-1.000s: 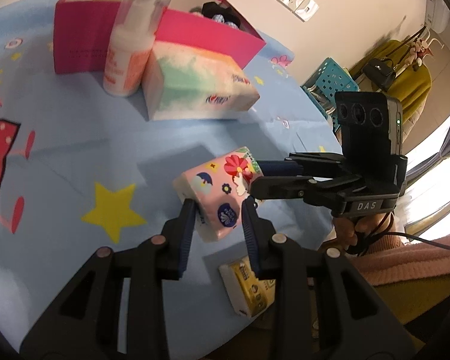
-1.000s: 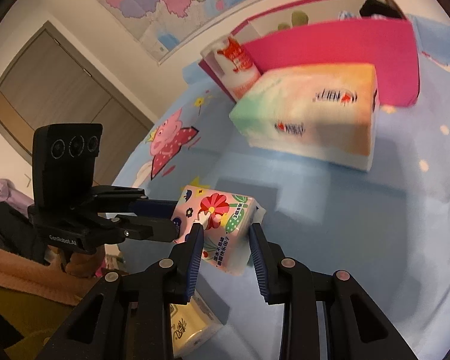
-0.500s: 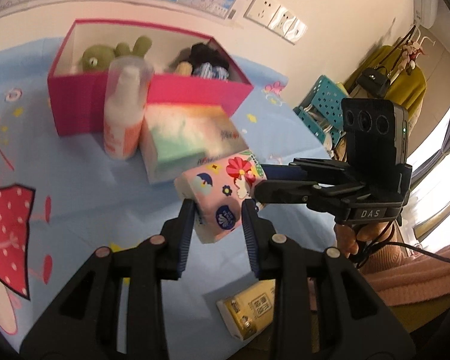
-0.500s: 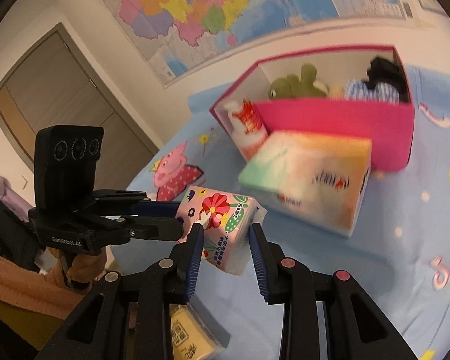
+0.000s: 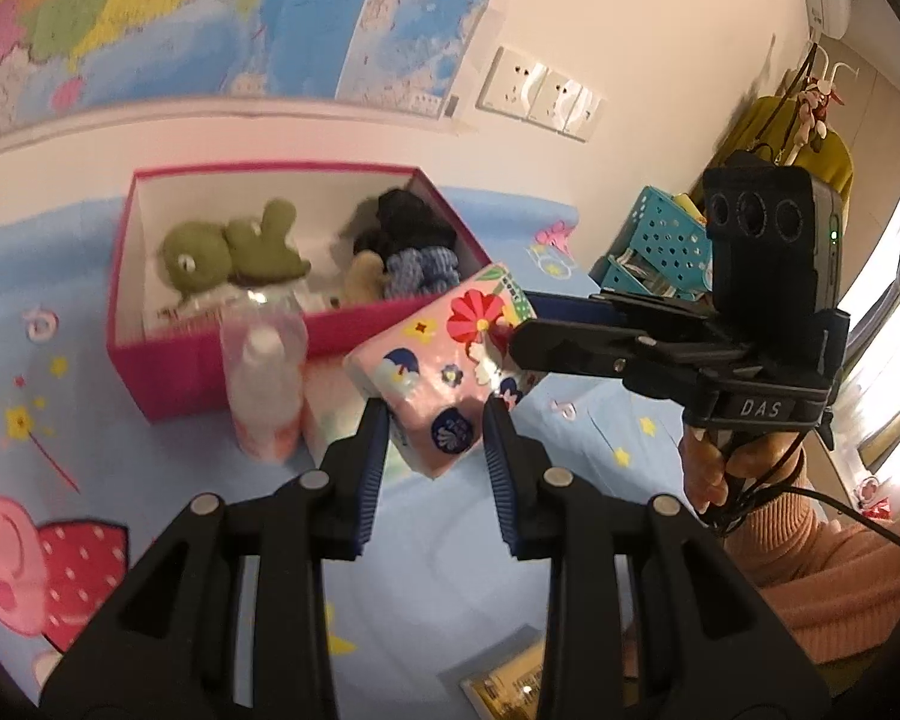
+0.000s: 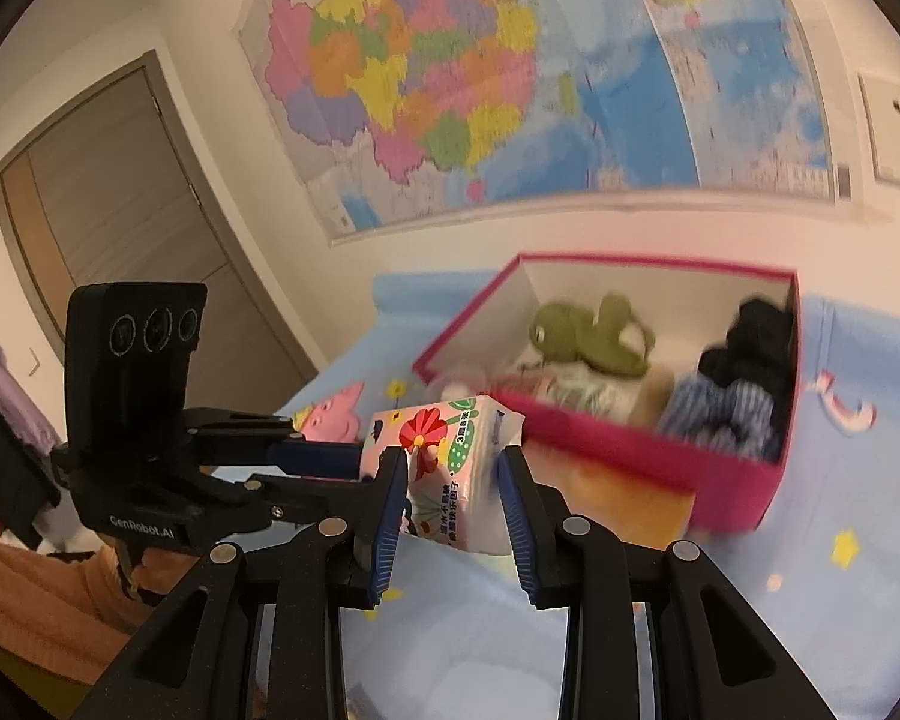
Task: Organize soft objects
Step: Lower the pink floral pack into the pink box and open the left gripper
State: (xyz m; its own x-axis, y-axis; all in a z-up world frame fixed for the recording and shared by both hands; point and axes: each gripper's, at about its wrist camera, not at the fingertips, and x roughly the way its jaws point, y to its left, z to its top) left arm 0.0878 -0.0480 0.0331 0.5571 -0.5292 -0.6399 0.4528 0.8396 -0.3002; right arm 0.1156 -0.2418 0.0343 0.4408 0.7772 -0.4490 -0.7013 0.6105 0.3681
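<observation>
**Q:** Where, exactly, is the pink tissue pack seen?

**A:** It is held off the blue worktop, at the centre of both wrist views, just in front of the pink box. It is clamped from two sides: the left claw is closed on its near end, and the right claw is closed on it as well, its pads pressed against the flowered wrapper.

**Q:** What is shown inside the box?

**A:** A green plush frog is laid at the left, and a dark soft toy with blue striped cloth at the right. In the right wrist view the same box is seen at the right of the frame, blurred.

**Q:** And around it?

**A:** A clear-capped bottle is stood against the box's front wall, left of the pack. A larger pastel tissue pack is partly hidden behind the left claw's finger. A yellow packet is caught at the bottom edge of the left view. A wall map is hung above, and a turquoise basket is glimpsed at the right.
</observation>
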